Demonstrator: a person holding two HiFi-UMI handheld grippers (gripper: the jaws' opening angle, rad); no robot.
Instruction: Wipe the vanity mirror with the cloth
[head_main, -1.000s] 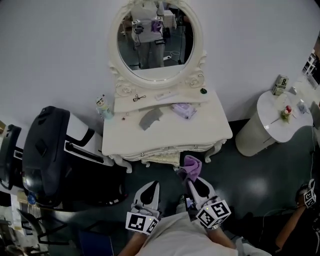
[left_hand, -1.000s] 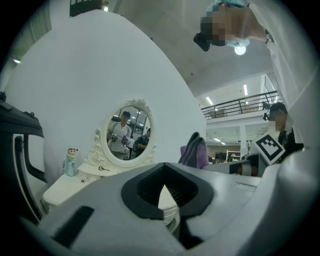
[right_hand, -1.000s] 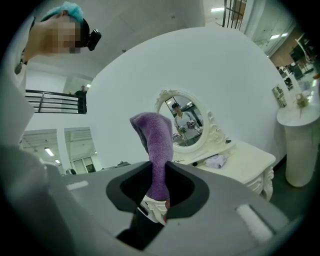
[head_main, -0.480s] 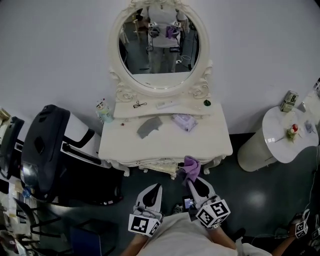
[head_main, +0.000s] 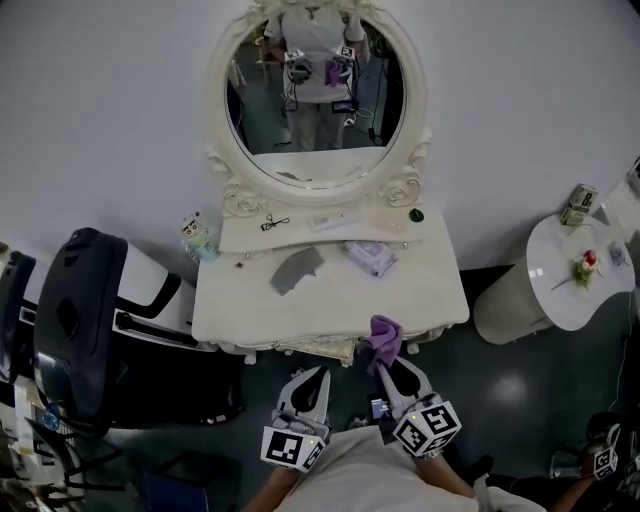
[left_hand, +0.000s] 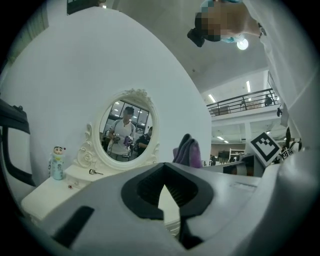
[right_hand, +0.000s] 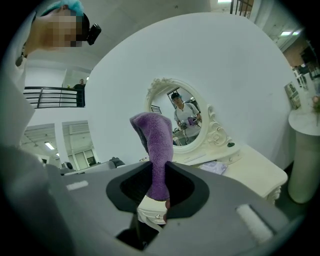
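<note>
One cloth (right_hand: 152, 145) stands pinched in the right tool (right_hand: 154, 186); left tool (left_hand: 165, 194) closed, empty.

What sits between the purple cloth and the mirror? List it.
Head view: the vanity top lies between purple cloth and mirror, carrying a grey cloth, a lilac packet and a raised shelf of small items.

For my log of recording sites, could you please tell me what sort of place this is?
Probably a mock bedroom corner inside a big hall: a white dressing table with an oval mirror stands against a bare wall, while a balcony railing and ceiling lights show beyond.
</note>
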